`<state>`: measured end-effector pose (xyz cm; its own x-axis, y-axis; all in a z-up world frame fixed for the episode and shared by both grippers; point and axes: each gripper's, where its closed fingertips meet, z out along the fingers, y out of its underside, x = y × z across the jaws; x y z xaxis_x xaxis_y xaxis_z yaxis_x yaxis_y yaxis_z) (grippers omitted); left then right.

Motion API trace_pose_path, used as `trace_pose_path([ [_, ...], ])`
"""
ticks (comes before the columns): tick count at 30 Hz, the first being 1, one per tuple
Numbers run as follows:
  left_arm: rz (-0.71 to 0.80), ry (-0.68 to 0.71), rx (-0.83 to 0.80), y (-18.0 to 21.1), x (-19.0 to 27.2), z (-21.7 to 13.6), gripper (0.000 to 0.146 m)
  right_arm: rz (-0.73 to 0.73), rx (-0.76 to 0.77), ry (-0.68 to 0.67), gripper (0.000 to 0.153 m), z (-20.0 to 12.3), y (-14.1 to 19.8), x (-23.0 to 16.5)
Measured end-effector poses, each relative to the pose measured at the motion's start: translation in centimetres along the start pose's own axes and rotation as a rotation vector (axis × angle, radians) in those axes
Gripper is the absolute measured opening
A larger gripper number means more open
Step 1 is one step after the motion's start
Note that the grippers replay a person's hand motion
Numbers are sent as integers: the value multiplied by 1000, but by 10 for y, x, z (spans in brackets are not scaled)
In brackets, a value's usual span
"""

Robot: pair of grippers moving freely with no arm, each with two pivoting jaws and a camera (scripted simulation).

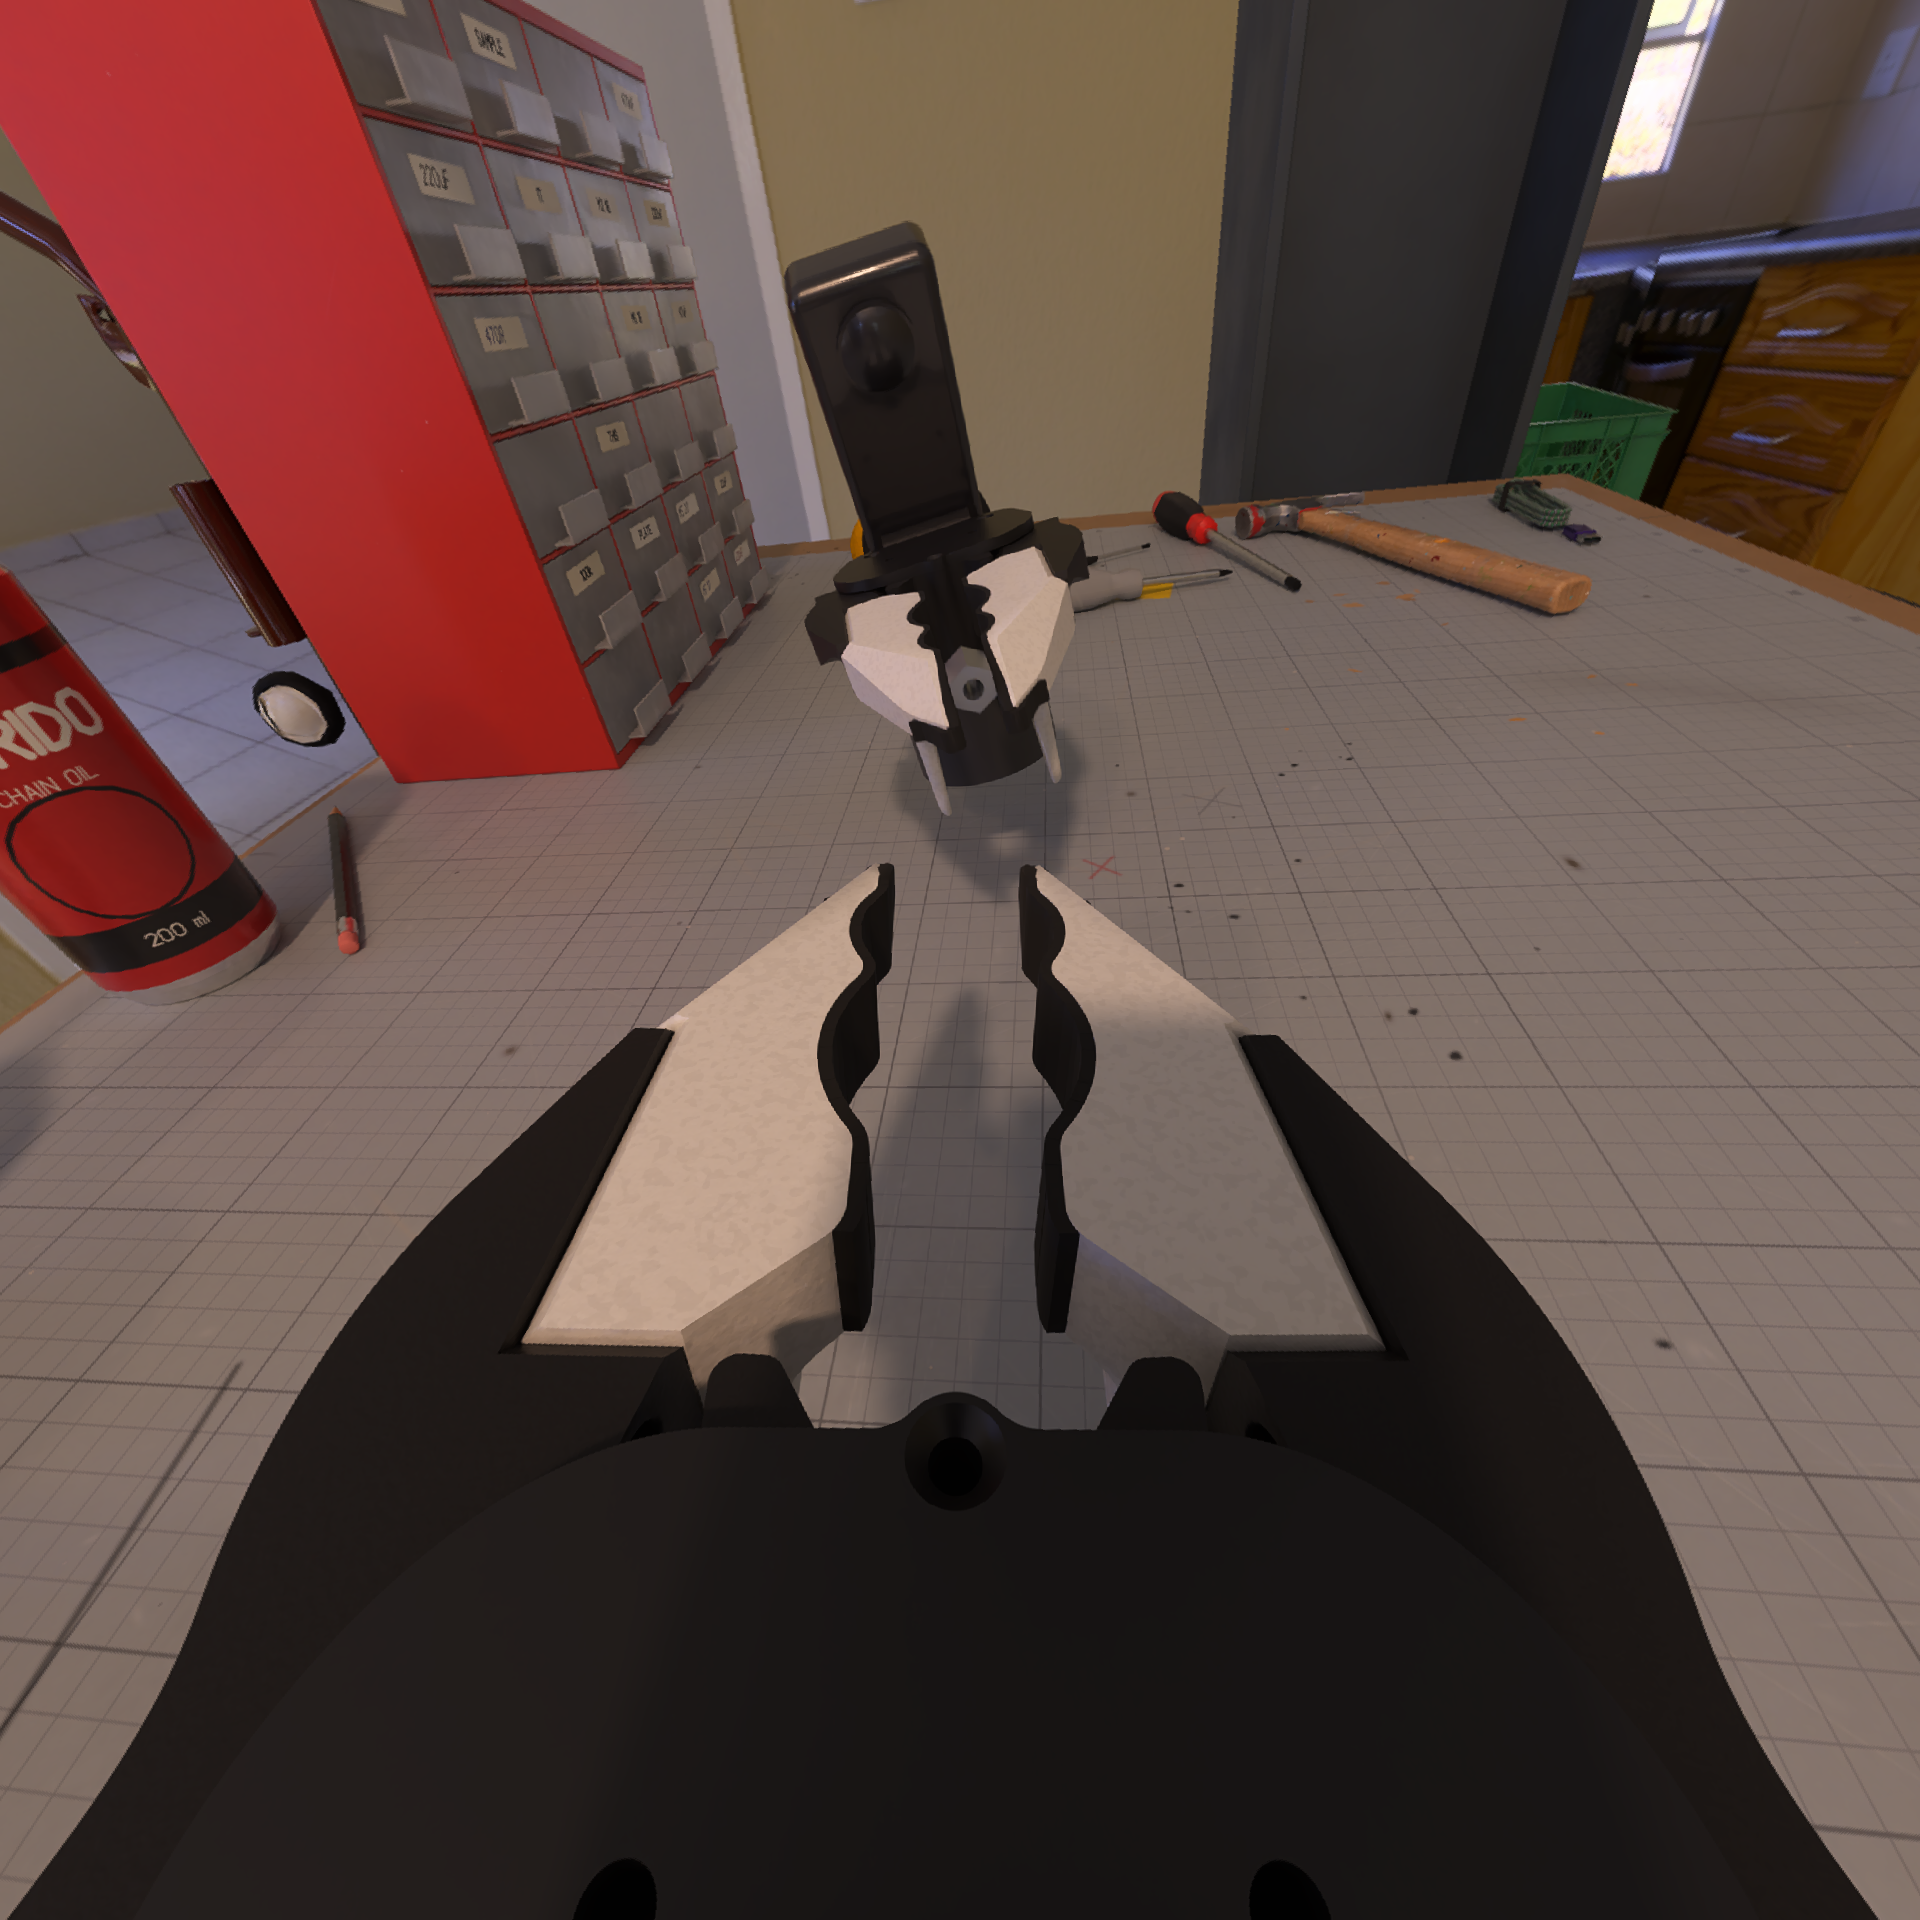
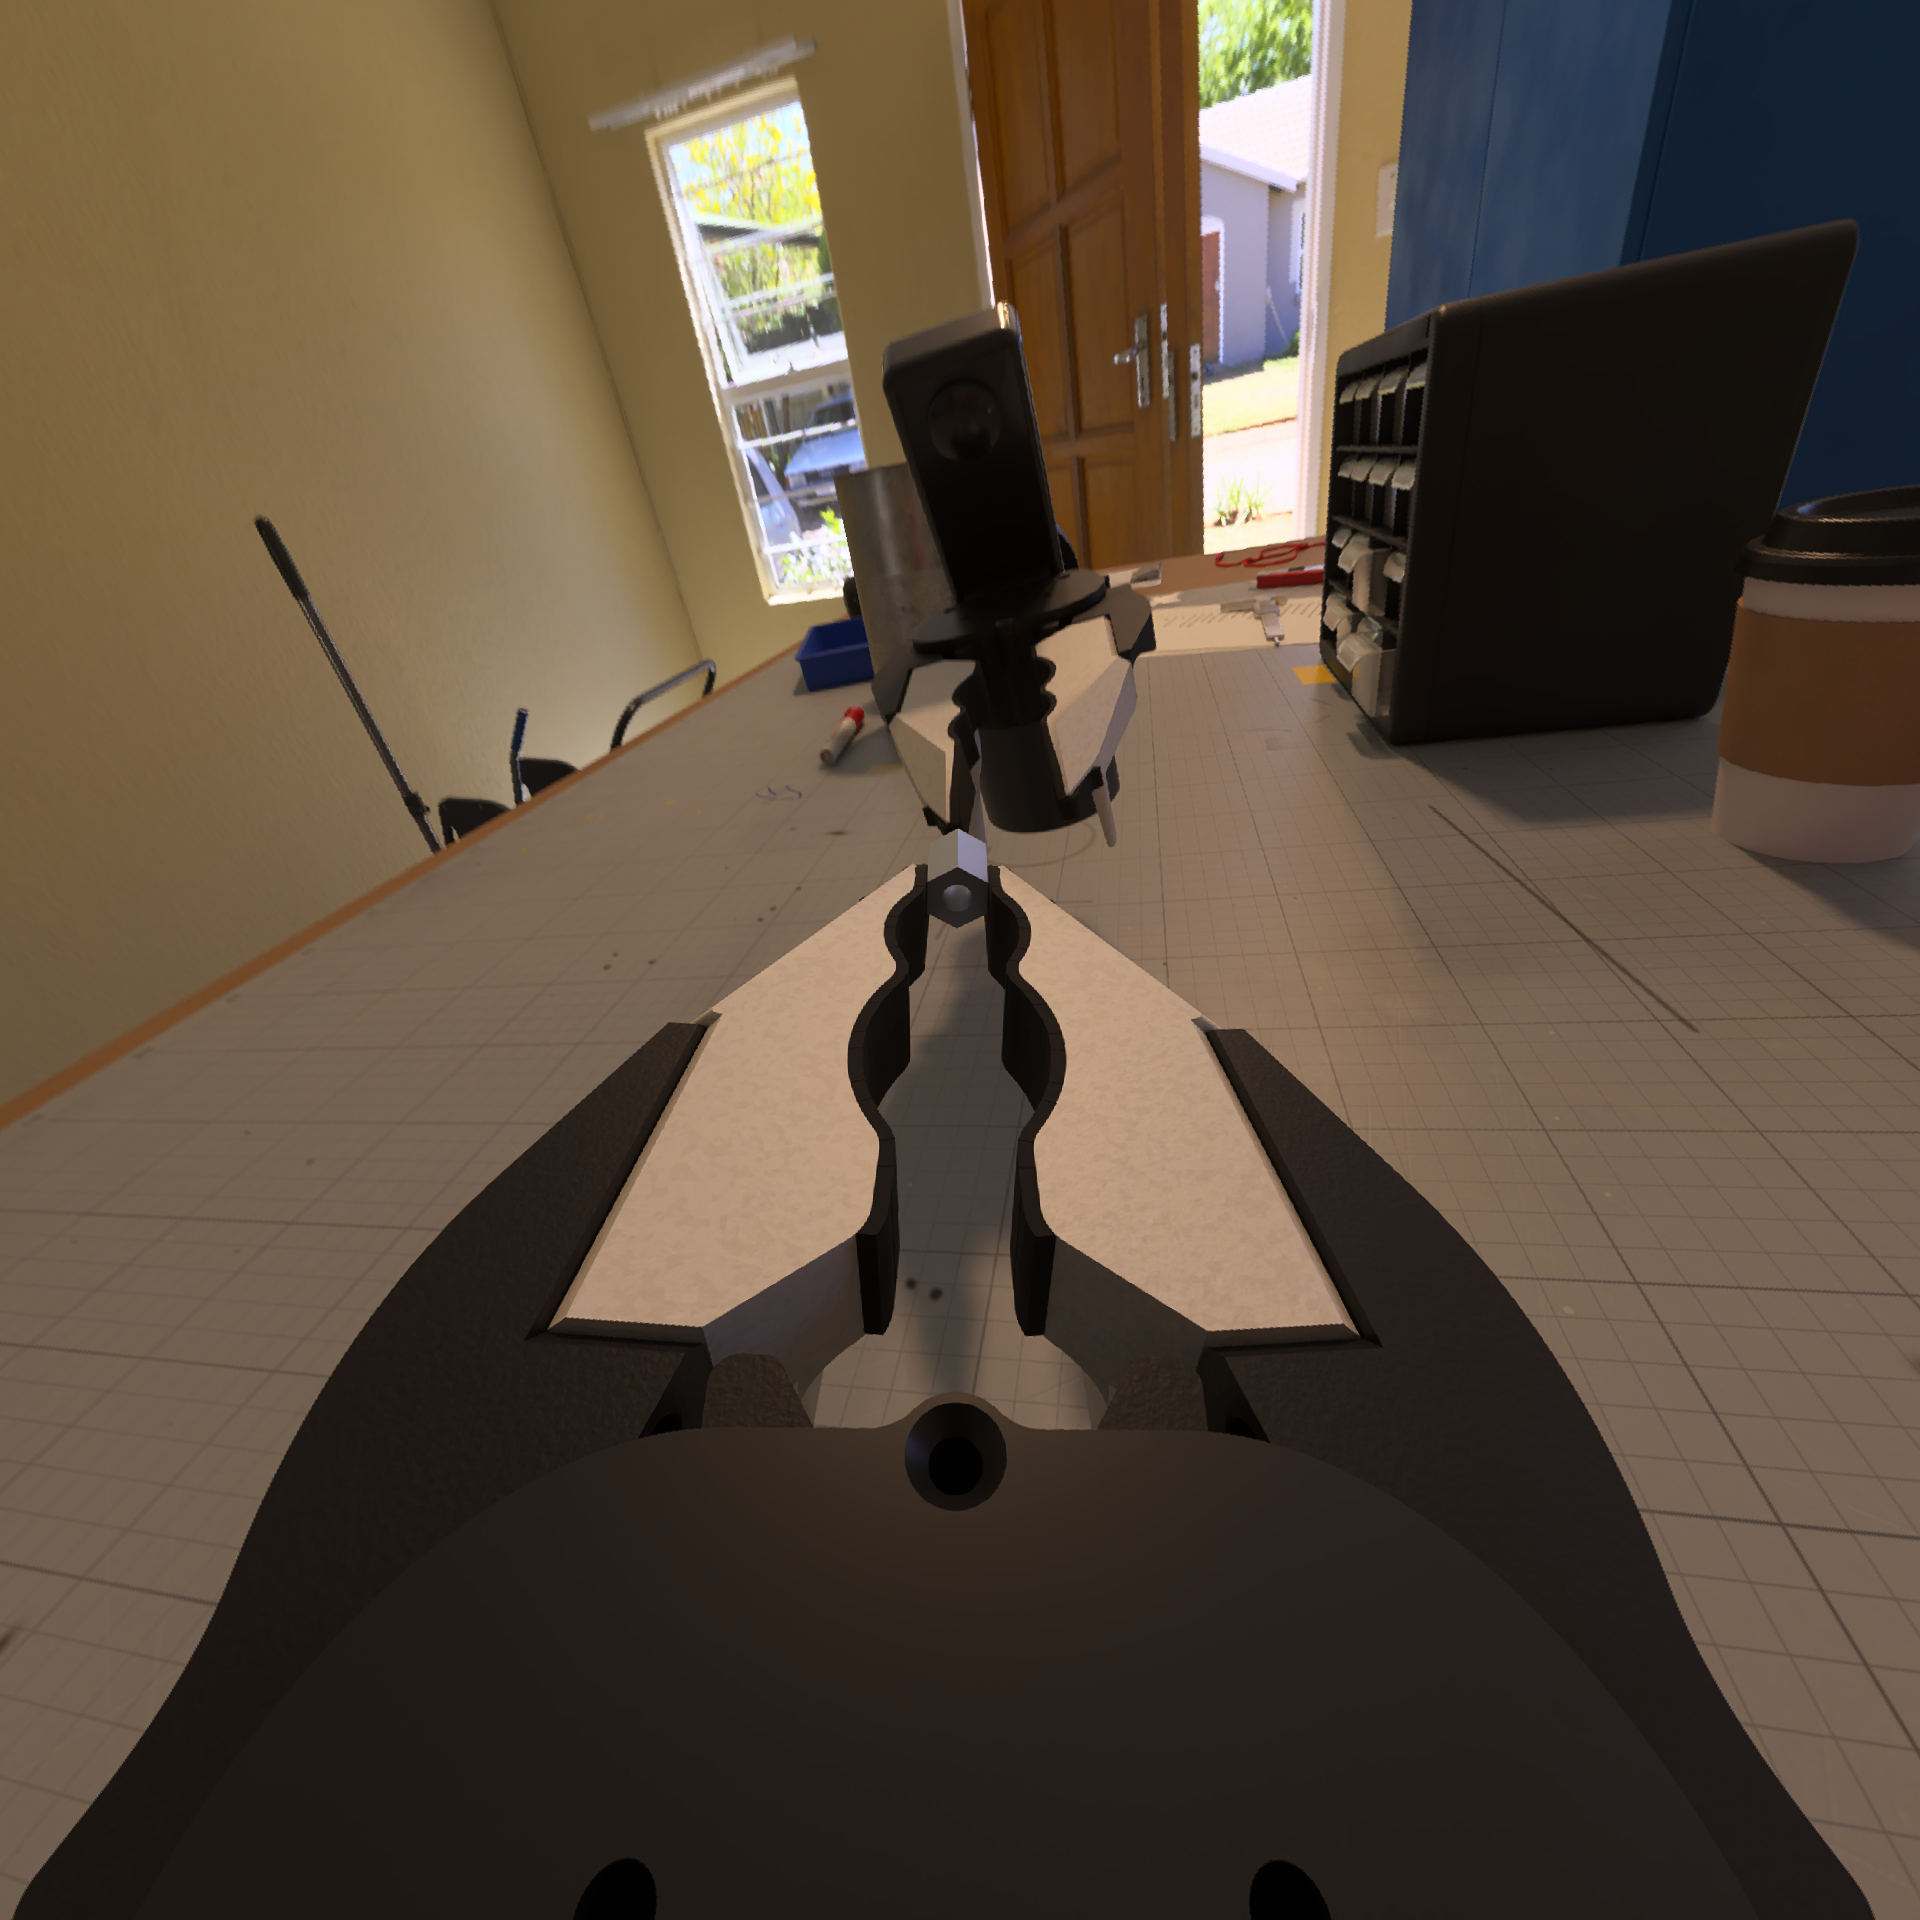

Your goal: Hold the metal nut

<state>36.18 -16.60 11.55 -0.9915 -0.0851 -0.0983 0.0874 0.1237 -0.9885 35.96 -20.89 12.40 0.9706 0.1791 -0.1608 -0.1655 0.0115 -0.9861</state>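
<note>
The metal nut (image 2: 956, 883) is a small silver hex nut with its hole facing me. My right gripper (image 2: 956, 875) is shut on it at the fingertips, above the grey grid mat (image 2: 1455, 1039). The left wrist view shows this gripper (image 1: 971, 681) head-on, a short way ahead, with the nut (image 1: 972, 687) between its tips. My left gripper (image 1: 956, 878) is open and empty, pointing at the right gripper with a gap between them. It also shows in the right wrist view (image 2: 1013, 727), just beyond the nut, jaws apart.
A red drawer cabinet (image 1: 468, 364), a red oil can (image 1: 114, 831) and a pencil (image 1: 343, 883) stand left. A hammer (image 1: 1434, 551) and screwdrivers (image 1: 1226, 545) lie at the back. A black drawer organizer (image 2: 1558, 499), coffee cup (image 2: 1818, 686) and blue bin (image 2: 836, 655) stand on the table.
</note>
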Motion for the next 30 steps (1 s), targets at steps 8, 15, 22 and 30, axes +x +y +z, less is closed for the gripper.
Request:
trace_pose_path([
  [8,14,-10,-3,1,0,1,24,64,59,29,10,-3,-12,5],
  [15,33,-63,26,-3,-7,-2,24,190,-22,203,10,-2,-5,27],
  [22,61,-113,11,-1,-13,-2,24,396,1,319,10,-4,-4,41],
  [30,61,-156,1,1,-20,-3,24,583,109,321,10,0,-4,48],
])
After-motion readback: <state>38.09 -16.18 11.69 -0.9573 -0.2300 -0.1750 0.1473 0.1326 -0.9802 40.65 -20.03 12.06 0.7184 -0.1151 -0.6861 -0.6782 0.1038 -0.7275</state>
